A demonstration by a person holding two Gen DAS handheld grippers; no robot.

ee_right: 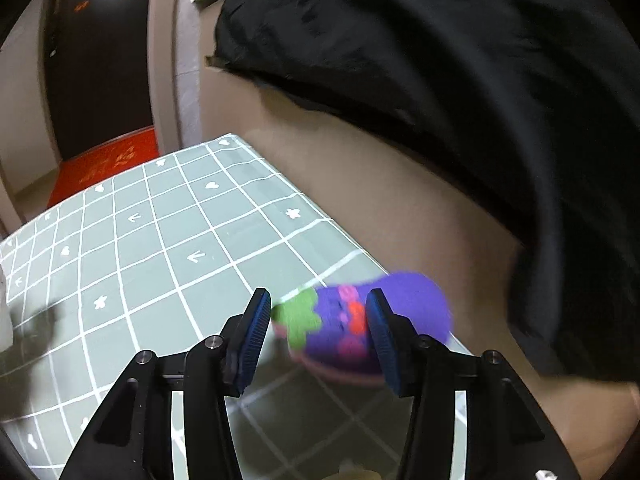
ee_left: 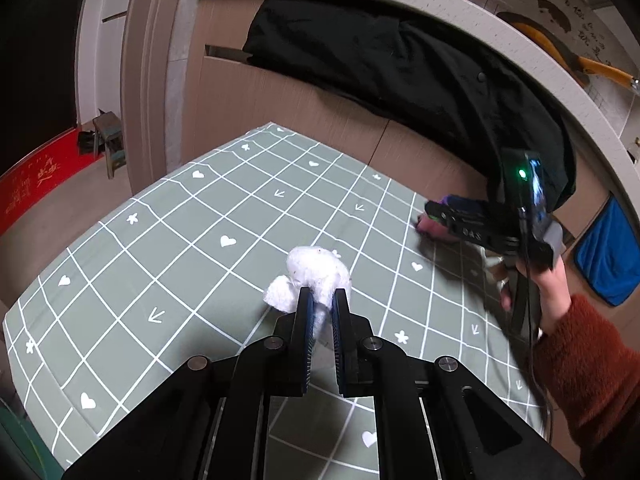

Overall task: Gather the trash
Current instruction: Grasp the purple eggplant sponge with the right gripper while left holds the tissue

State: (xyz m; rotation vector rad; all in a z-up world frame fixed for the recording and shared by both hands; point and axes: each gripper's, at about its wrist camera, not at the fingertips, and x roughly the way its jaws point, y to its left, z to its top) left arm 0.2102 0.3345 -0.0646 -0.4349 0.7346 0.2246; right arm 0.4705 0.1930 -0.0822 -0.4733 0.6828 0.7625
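A crumpled white tissue wad [ee_left: 316, 270] is pinched between the blue pads of my left gripper [ee_left: 322, 294], which is shut on it just above the green grid-patterned tablecloth [ee_left: 180, 240]. At the table's far right edge lies a purple eggplant-shaped soft item [ee_right: 412, 304] with a green leaf and pink underside. My right gripper [ee_right: 318, 300] is open with its fingers on either side of it; a small gap shows at the left pad. In the left wrist view the right gripper [ee_left: 432, 212], held by a hand in a rust-red sleeve, reaches to that purple and pink item [ee_left: 430, 228].
A black coat [ee_left: 400, 72] hangs over the brown panel behind the table, close above the right gripper. A blue cloth [ee_left: 608, 256] sits at the far right. A small stool [ee_left: 110, 136] and a red mat [ee_left: 36, 184] are on the floor to the left.
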